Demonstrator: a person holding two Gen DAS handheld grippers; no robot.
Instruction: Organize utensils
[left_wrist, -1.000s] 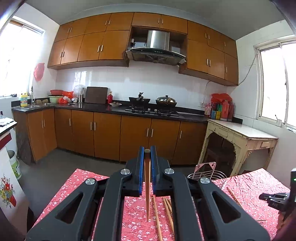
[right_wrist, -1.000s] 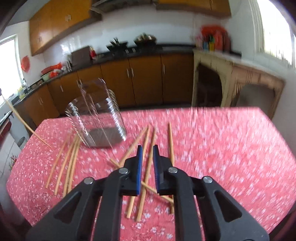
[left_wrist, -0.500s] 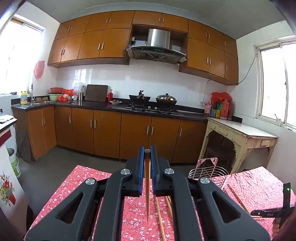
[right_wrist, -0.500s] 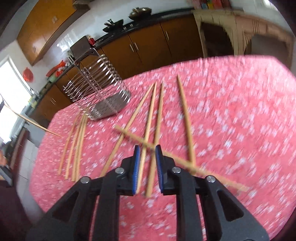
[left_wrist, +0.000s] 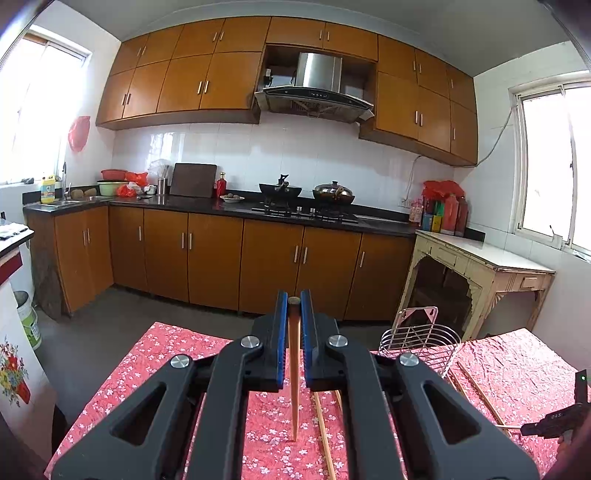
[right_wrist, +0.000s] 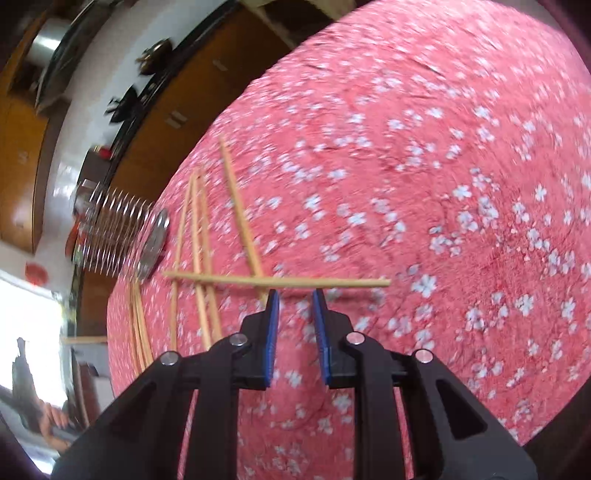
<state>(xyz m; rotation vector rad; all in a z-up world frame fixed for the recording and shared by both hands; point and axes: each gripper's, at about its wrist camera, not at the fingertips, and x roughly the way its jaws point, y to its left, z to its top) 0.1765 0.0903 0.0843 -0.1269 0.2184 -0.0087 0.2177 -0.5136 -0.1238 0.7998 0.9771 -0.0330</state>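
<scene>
Your left gripper (left_wrist: 294, 301) is pinched on a single wooden chopstick (left_wrist: 294, 373): its butt end sits between the blue pads at the tips and the shaft runs back toward the camera, the thin end showing over the red floral tablecloth (left_wrist: 177, 354). Beside it, other loose chopsticks (left_wrist: 322, 428) lie on the cloth, but the gripper body hides most of their length. The wire utensil holder (left_wrist: 421, 341) stands on the table to the right; its lower part is cut off behind the gripper's right arm. At the far right edge a dark piece of your other tool pokes in, too little of it to read.

Your right gripper (right_wrist: 294, 295) points steeply down at the cloth, and its jaws have just been opening; they stand slightly apart with nothing between the pads. Just beyond the tips a crossing chopstick (right_wrist: 277, 282) lies sideways over several others (right_wrist: 199, 251), whose near ends vanish behind the left finger. Whether the tips touch it you cannot tell. This view is rolled and smeared by motion: the holder (right_wrist: 114, 236) at the left is a blur of wires, and more chopsticks near the cloth's left edge (right_wrist: 138, 328) can hardly be counted.
</scene>
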